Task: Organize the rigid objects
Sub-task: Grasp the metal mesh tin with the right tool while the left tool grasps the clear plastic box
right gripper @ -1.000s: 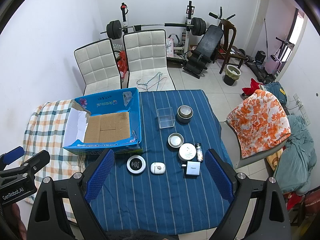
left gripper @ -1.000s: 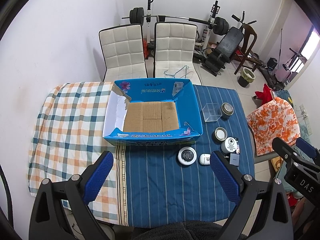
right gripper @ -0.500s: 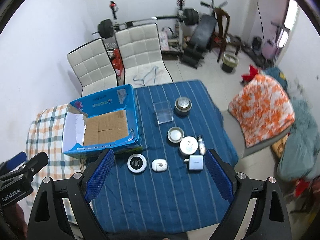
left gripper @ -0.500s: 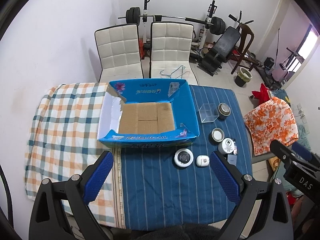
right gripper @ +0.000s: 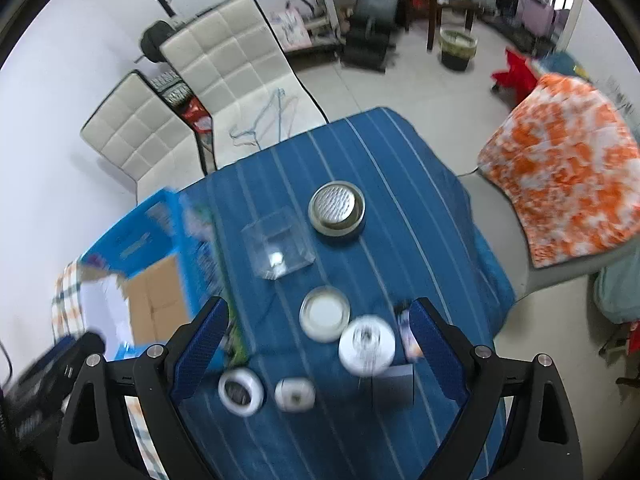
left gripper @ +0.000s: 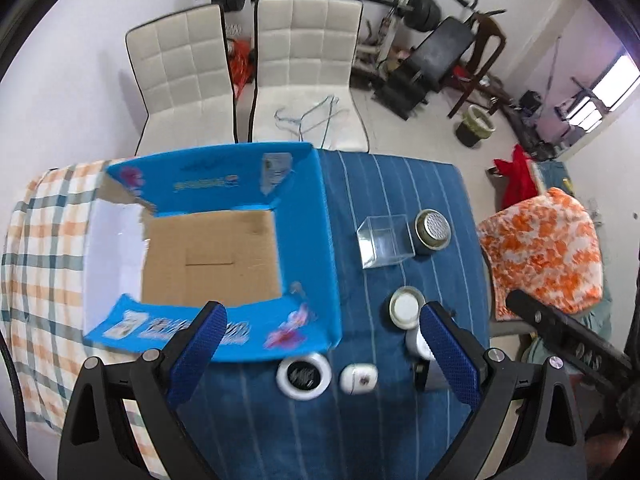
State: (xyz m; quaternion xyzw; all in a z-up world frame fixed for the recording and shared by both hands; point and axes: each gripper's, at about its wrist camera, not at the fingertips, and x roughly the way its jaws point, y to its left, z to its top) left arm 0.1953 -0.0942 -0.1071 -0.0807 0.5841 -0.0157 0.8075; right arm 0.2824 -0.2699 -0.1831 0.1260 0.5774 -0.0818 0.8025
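Two tongs (left gripper: pixel 320 344) (right gripper: pixel 320 344) agape; clear square box (left gripper: pixel 385 246), cardboard carton (left gripper: pixel 208 256).

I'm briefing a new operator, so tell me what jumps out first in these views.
The big blue cardboard box dominates the left of the table, open and empty. Right of it, small items scatter over the striped blue tablecloth: a clear plastic cube, a perforated-lid metal tin and a white round case. Both grippers hover open above.
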